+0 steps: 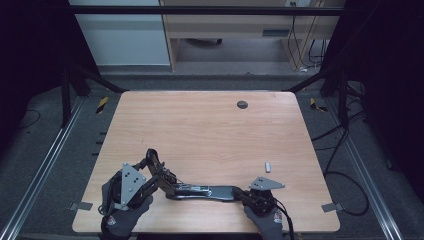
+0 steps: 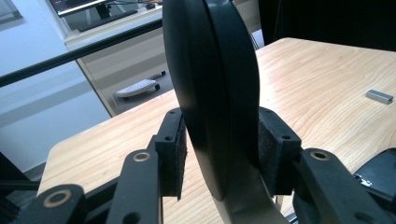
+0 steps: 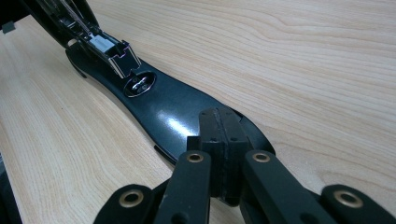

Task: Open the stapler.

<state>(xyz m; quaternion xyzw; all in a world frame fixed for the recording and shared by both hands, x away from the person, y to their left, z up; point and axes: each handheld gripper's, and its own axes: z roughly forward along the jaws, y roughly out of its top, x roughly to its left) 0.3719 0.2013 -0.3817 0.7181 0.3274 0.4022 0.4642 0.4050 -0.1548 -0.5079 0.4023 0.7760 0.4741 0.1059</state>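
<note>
Pads of the left gripper (image 2: 219, 154) press both sides of the black rounded top arm (image 2: 212, 88) of a black metal stapler — lifted up and swung open. The right gripper (image 3: 224, 140) has its jaws squeezed flat together, tips pushing down on the shiny black stapler base (image 3: 163, 107). The open staple tray (image 3: 105, 46) shows its metal slot. The stapler lies near the front of the light wooden table (image 1: 210, 125); a small silver staple block (image 1: 268, 166) sits close by.
</note>
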